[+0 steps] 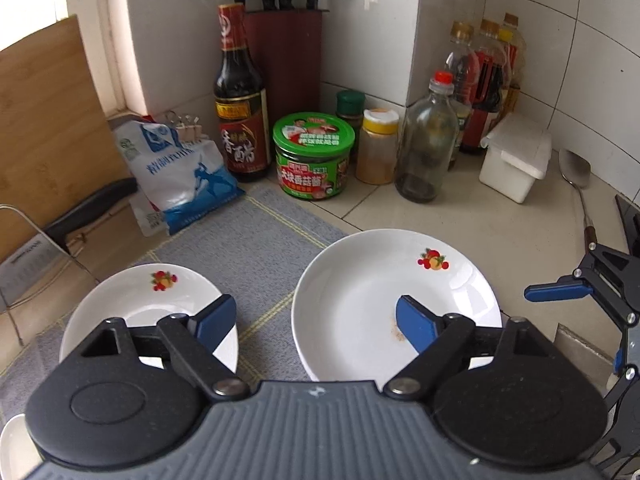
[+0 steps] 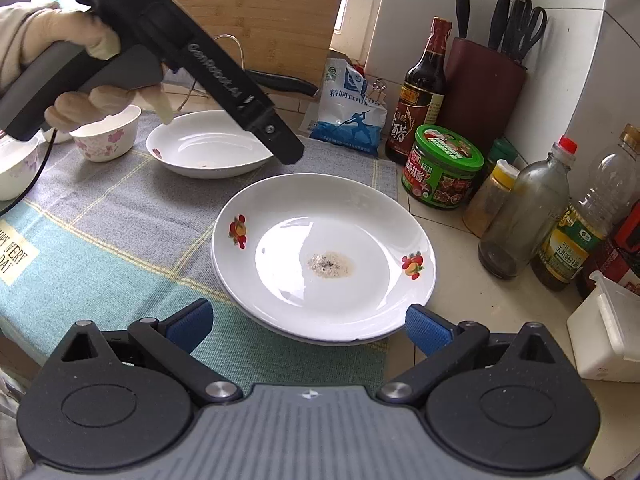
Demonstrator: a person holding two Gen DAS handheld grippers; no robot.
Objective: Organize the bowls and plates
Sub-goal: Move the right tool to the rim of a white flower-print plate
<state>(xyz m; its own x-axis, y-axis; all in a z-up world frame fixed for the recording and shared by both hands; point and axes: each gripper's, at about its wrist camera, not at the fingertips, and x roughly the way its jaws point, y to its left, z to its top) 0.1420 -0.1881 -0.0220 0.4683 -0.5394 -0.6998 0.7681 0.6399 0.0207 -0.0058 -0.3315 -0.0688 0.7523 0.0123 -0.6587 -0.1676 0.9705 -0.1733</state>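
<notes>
White porcelain everywhere on this counter (image 2: 436,220), so let's sweep across from the left. In the right wrist view, a floral bowl (image 2: 107,136) stands at the far left of the grey and teal cloth (image 2: 120,216), with the rim of another bowl (image 2: 14,172) just beside it at the frame edge. Next along, the deep plate (image 2: 208,146) sits on the cloth, a fruit print on its rim. Above it hangs the body of the left tongs (image 1: 316,322), gripped by a gloved hand (image 2: 86,70); in the left wrist view their blue pads are spread wide, holding nothing, one over the deep plate (image 1: 148,312), the other over the big plate (image 1: 394,300).

That large flat plate (image 2: 324,256) lies half on the cloth, half on the tiled counter, two fruit prints on its rim and a patch of brownish crumbs (image 2: 330,265) at its centre. The right tongs (image 2: 308,326) hover just at its near edge, fingers spread apart, empty, one pad on each side of the rim.

Behind: a salt bag (image 2: 348,116), a dark vinegar bottle (image 2: 420,100), a knife block (image 2: 480,92), a green-lidded jar (image 2: 442,168), a yellow-capped spice shaker (image 2: 490,200), a red-capped glass bottle (image 2: 524,216), an oil bottle (image 2: 580,220) and, far right, a white lidded box (image 2: 608,332).
</notes>
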